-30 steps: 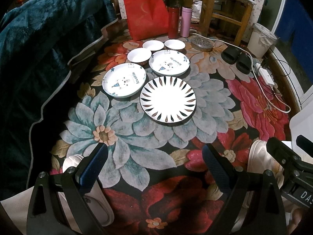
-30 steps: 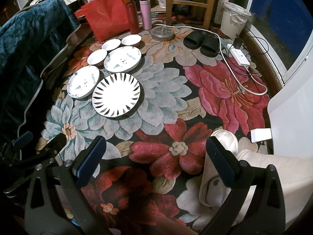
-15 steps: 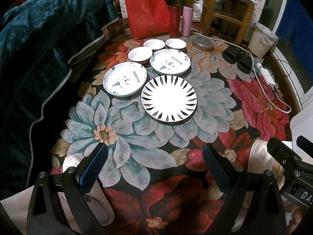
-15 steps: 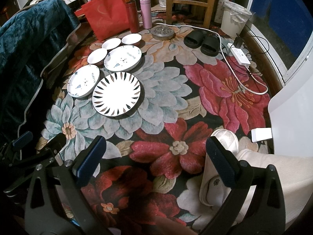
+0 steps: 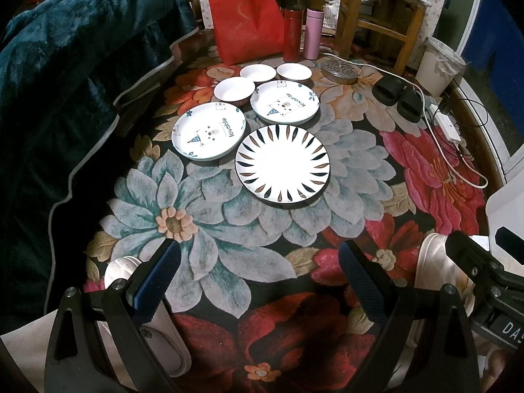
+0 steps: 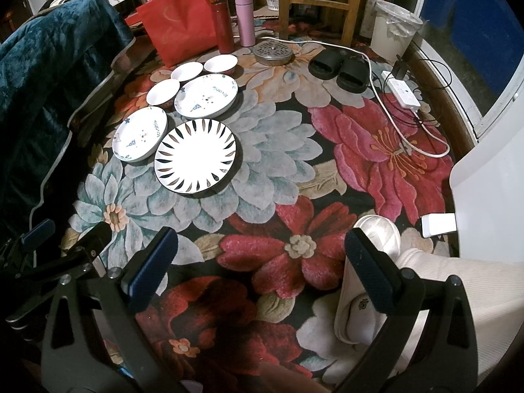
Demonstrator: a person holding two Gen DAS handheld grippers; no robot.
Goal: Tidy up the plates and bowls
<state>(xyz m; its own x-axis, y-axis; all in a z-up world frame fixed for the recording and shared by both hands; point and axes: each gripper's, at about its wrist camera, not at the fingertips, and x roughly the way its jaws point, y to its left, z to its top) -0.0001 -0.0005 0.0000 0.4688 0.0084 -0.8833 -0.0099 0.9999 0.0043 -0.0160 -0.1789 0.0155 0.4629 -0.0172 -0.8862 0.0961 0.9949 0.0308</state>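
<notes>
Left wrist view shows the striped plate (image 5: pixel 282 162) lying flat on the floral carpet (image 5: pixel 209 216), nearest of the dishes and well ahead of the fingers. Just behind it to the left sits a bear plate (image 5: pixel 209 130) printed "lovable", its rim close to or touching the striped plate; a second bear plate (image 5: pixel 285 102) lies behind to the right. Behind these, 3 small white bowls (image 5: pixel 234 88) stand in a loose cluster, 1 beside the left bear plate and 2 farther back, all upright. Beyond the bowls a red bag (image 5: pixel 246 23) stands with a red flask (image 5: pixel 291 35) and a pink flask (image 5: pixel 313 33) just beside it. A round metal tin (image 5: pixel 339 71) and a pair of black slippers (image 5: pixel 398 94) lie to the right, with a white power strip (image 5: pixel 447 127) and its cable farther right. A dark teal blanket (image 5: pixel 65 82) drapes along the left edge. The left gripper (image 5: pixel 258 271) hangs above the carpet with its jaws spread wide, holding nothing. The right gripper (image 6: pixel 262 262) is likewise spread wide and empty, hovering over a red flower, with a white slipper (image 6: pixel 366 281) and a cream trouser leg (image 6: pixel 458 294) beside its right finger.
</notes>
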